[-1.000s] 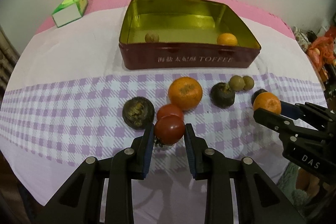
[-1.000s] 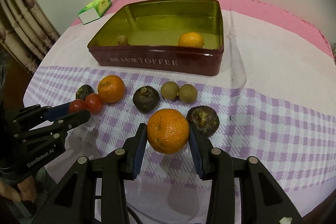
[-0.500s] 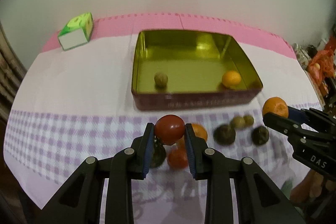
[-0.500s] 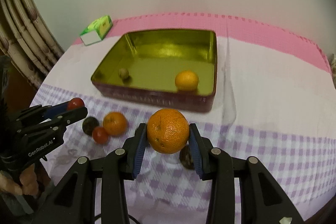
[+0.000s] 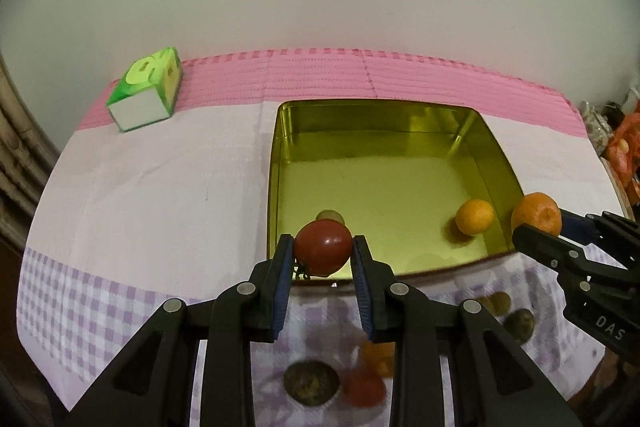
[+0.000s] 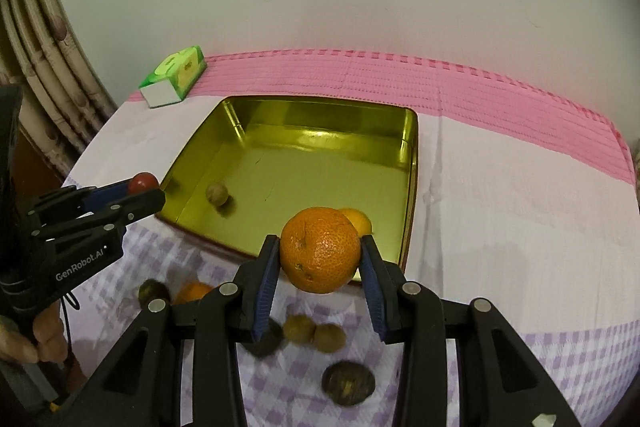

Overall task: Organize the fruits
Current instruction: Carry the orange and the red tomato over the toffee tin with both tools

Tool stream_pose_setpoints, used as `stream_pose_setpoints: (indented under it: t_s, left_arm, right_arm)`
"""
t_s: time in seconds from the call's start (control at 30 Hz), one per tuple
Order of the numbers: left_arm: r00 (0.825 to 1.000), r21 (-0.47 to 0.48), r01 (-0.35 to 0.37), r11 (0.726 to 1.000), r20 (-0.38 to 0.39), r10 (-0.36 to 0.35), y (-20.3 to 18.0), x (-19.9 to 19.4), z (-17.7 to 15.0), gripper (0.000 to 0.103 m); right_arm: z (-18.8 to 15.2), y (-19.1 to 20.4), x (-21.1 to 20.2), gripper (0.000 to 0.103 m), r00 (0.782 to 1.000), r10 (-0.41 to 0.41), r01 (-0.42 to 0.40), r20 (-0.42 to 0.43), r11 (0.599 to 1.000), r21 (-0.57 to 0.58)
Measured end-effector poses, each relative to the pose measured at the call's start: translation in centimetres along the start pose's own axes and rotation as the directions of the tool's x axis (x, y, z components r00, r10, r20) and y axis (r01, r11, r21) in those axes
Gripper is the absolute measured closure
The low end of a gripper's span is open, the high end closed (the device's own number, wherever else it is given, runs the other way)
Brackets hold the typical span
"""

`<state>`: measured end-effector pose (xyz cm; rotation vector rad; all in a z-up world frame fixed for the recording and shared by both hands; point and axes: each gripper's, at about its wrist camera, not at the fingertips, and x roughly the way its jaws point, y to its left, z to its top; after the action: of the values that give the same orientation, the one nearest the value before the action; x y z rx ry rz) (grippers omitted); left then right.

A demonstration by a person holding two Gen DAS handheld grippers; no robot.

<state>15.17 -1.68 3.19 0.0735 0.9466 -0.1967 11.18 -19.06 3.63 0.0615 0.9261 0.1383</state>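
My left gripper (image 5: 322, 251) is shut on a red tomato (image 5: 323, 247), held above the near wall of the gold-lined toffee tin (image 5: 360, 135). My right gripper (image 6: 320, 255) is shut on a large orange (image 6: 320, 254), raised over the tin's (image 6: 412, 163) near right corner. Inside the tin lie a small orange (image 5: 474, 216) and a small brown longan (image 6: 216, 193). In the left wrist view the right gripper (image 5: 538, 223) shows at the right edge with its orange (image 5: 536, 213). In the right wrist view the left gripper (image 6: 140, 189) shows at the left with the tomato (image 6: 143, 181).
On the checked cloth in front of the tin lie two longans (image 6: 314, 331), dark round fruits (image 6: 348, 383), another orange (image 6: 193, 291) and a red tomato (image 5: 364, 389). A green tissue pack (image 5: 146, 89) sits at the back left. A person's hand (image 6: 32, 335) holds the left gripper.
Both grippers have risen and moved forward from the checked cloth to the tin's near edge, carrying the tomato and the orange. The loose fruits now lie below and behind the fingers.
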Motion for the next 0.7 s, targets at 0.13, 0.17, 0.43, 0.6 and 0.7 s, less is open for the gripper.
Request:
stream_pose_setpoints:
  t_s: [0.13,0.17,0.43,0.6,0.7]
  left_arm:
    - [1.0,-0.008,-0.015,1.0,-0.023,0.014,0.2,1.6,0.5,0.073]
    - [0.999,-0.009,-0.016,1.0,-0.028,0.016,0.2,2.0,0.6,0.073]
    - [0.999,0.006,-0.026,1.0,-0.042,0.026,0.1,3.8,1.3,0.073]
    - [0.998,0.006,-0.024,1.0,-0.057,0.024,0.3,4.9,1.5,0.073]
    - [0.997,0.012,-0.027,1.0,-0.067,0.028,0.2,5.5,1.5,0.073]
  right_arm:
    - [0.7,-0.1,1.5,0.066,1.0,0.004,-0.004,-0.018,1.0,-0.001]
    - [0.9,-0.1,1.9,0.066,1.0,0.002,-0.002,-0.024,1.0,-0.003]
    - [1.7,-0.4,3.8,0.066,0.999,-0.008,0.008,-0.045,1.0,0.0]
    - [2.0,-0.7,4.7,0.066,0.998,-0.02,0.02,-0.055,1.0,0.001]
    - [2.1,-1.2,5.1,0.066,0.998,-0.024,0.024,-0.059,1.0,0.011]
